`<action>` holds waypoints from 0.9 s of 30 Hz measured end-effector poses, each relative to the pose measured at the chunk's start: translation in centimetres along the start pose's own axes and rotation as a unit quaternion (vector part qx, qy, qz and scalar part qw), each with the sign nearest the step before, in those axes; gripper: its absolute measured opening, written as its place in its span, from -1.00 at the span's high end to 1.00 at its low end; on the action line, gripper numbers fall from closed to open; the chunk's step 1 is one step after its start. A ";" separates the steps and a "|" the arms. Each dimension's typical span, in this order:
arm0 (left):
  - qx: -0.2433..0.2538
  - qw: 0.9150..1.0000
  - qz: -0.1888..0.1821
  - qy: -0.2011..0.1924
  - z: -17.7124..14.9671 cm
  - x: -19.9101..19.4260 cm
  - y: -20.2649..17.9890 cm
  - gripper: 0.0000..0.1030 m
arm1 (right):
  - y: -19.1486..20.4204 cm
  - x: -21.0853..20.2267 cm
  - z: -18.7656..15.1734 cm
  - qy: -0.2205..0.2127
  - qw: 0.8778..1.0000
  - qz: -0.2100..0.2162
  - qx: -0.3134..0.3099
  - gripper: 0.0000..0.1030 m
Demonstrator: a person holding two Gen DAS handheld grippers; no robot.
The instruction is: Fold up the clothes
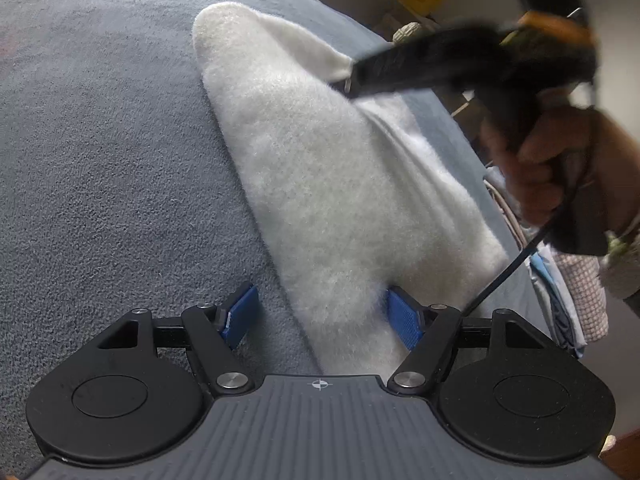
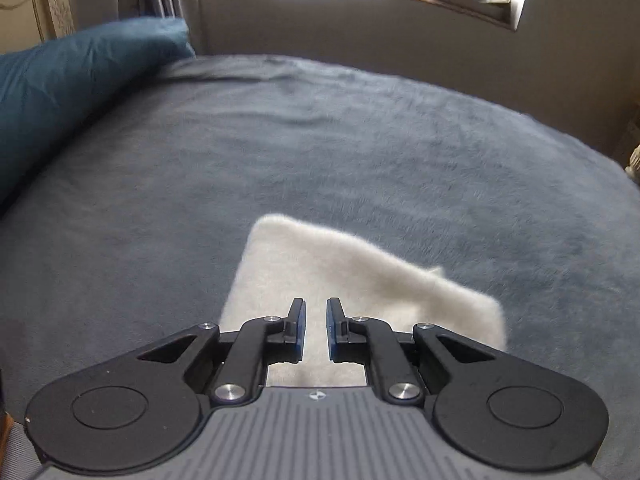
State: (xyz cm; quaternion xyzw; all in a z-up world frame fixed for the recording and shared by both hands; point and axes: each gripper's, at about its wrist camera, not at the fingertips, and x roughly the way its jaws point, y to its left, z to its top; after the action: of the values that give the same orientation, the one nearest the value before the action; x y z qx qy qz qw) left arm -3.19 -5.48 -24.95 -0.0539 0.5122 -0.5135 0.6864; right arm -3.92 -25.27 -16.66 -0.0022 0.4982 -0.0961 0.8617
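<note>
White fleece garment (image 1: 332, 184), unlabelled

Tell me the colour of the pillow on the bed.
Teal blue; the pillow shows only in the right wrist view.

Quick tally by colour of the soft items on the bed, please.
White: 1, the fleece garment
Teal: 1, the pillow
Grey: 1, the bed cover
Total: 3

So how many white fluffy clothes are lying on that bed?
1: the white fleece garment lies folded on the grey blanket, between the left gripper and right gripper. Others may be out of view.
</note>
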 end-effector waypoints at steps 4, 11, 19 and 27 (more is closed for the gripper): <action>-0.008 1.000 -0.009 -0.002 -0.3 0.0 0.4 -0.39 | -0.5 2.4 -0.9 0.026 0.999 -0.038 -0.016 0.83; -0.012 1.000 -0.013 -0.002 -1.0 -0.2 0.6 -0.39 | 3.4 0.0 4.7 -0.026 0.998 0.049 -0.007 0.81; -0.021 1.000 -0.022 0.000 -1.1 -0.4 1.2 -0.39 | 5.6 6.3 3.9 0.038 0.999 -0.001 -0.037 0.83; -0.025 0.999 -0.027 0.003 -1.3 -0.6 1.5 -0.39 | 4.6 6.9 5.6 0.001 1.000 0.006 -0.012 0.79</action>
State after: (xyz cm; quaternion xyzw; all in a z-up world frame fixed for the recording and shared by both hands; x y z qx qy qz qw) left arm -3.15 -3.74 -26.09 -0.0837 0.5254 -0.5188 0.6691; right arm 4.94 -22.45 -20.23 -0.0098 0.5001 -0.0848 0.8617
